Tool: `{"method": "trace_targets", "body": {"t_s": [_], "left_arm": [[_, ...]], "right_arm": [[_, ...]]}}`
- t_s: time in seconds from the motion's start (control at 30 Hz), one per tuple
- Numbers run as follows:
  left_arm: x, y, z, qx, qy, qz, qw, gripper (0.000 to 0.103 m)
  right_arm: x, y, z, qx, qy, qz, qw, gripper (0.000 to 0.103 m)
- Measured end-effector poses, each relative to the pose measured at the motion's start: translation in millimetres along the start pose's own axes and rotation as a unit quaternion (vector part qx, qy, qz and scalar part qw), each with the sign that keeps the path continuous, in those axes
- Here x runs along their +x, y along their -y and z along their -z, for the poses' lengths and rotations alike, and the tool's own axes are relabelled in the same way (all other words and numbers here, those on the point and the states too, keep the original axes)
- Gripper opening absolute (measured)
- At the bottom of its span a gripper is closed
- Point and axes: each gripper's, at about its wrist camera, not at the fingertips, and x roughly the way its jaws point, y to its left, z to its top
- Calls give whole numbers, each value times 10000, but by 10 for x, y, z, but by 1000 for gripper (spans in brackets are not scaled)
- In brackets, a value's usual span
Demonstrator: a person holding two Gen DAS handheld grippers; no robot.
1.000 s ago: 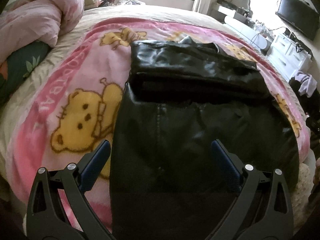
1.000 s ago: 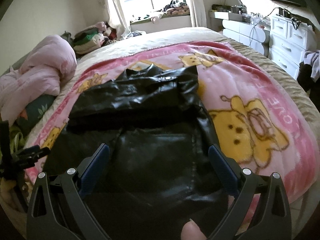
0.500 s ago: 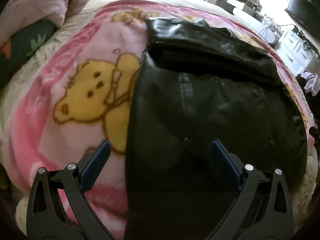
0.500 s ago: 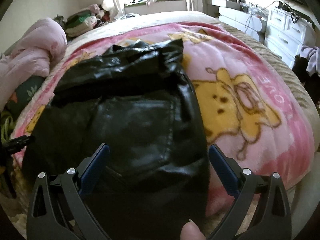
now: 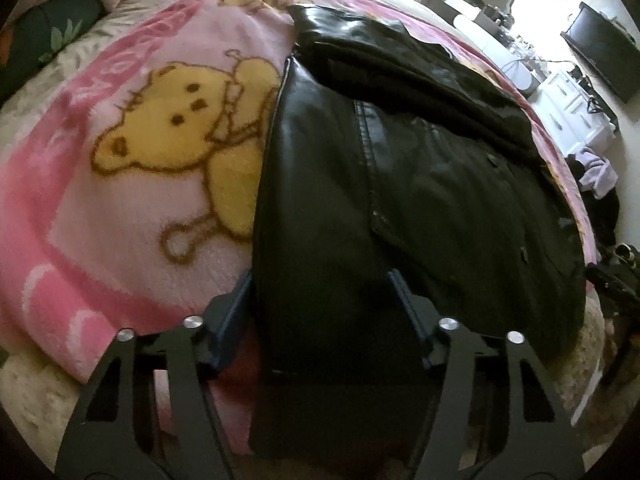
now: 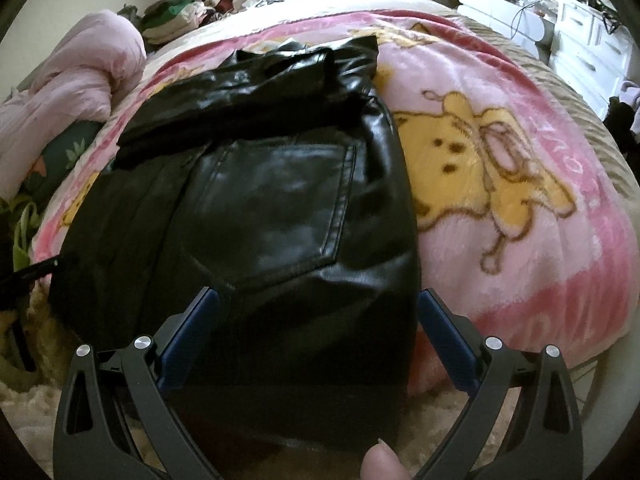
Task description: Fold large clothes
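Only the right wrist view shows the stitched back pocket (image 6: pixel 276 208) of the glossy black leather trousers (image 6: pixel 256 216), which lie partly folded on the fleecy pink bear blanket (image 6: pixel 520 184) on the bed. The right tool (image 6: pixel 316 312) stands spread over their near edge. The left tool (image 5: pixel 320 292) has just been closing with the trousers' corner between its fingers; whether they pinch it, I cannot tell. A rumpled pink quilt (image 6: pixel 80 76) lies beyond.

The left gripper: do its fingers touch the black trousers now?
Touching. In the left wrist view the left gripper has just been closing; its fingers meet the black trousers' edge.
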Motion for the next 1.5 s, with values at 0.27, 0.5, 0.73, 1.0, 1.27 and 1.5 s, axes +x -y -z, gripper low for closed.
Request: {"method": "trace_targets", "body": {"t_s": [0.27, 0.5, 0.73, 1.0, 1.27, 1.5], "left_arm": [[14, -88, 68, -65, -195, 216, 9996, 51], [42, -68, 83, 48, -329, 208, 9992, 52], [91, 7, 94, 295, -251, 15, 9992, 47], [-16, 34, 100, 429, -145, 98, 9989, 17], [-541, 102, 53, 302, 214, 678, 9970, 7], [-893, 168, -350, 302, 857, 1013, 9907, 6]], "right_arm": [[21, 15, 143, -202, -435, 23, 9988, 99], [142, 110, 264, -164, -842, -67, 9963, 98], [256, 173, 337, -75, -904, -512, 9946, 56], [11, 166, 366, -46, -572, -835, 9948, 19], [-648, 281, 279, 51, 256, -1925, 9809, 15], [-943, 388, -176, 400, 1144, -2399, 9632, 15]]}}
